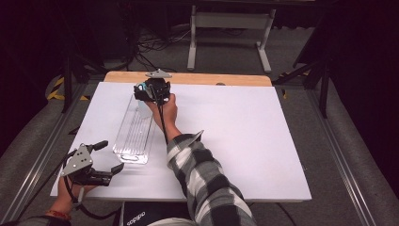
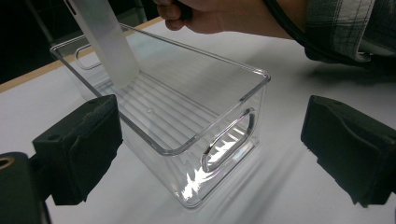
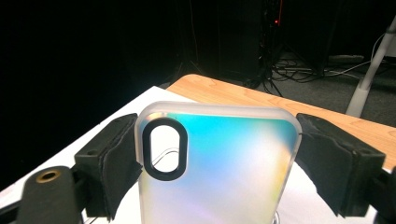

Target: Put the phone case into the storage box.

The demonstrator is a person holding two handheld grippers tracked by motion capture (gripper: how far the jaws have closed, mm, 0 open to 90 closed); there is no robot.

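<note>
**High view: phone case held over a clear bin**

Sits on the white table: one long clear plastic bin, open on top, with a cut-out handle at each short end. Landmark for all places below: that bin.

Over the bin's far end: right gripper, held by a hand with a plaid sleeve behind it. Squeezed tight between its two black pads: a frosted phone case, one pad on each long side. Shiny blue and yellow colours on the case, and a black oval ring around the camera hole. Stands upright in the right gripper view.

In the left gripper view, reaches down inside the bin near its far end: the phone case, tilted. Cannot tell if its low edge touches the ribbed floor.

Just off the bin's near end, a bit to the left: left gripper, held low above the table. Jaws spread wide, nothing between them, the near handle of the bin straight ahead of them. Not touching the bin.

Past the bin's far end: a strip of bare wood at the table's edge.
</note>
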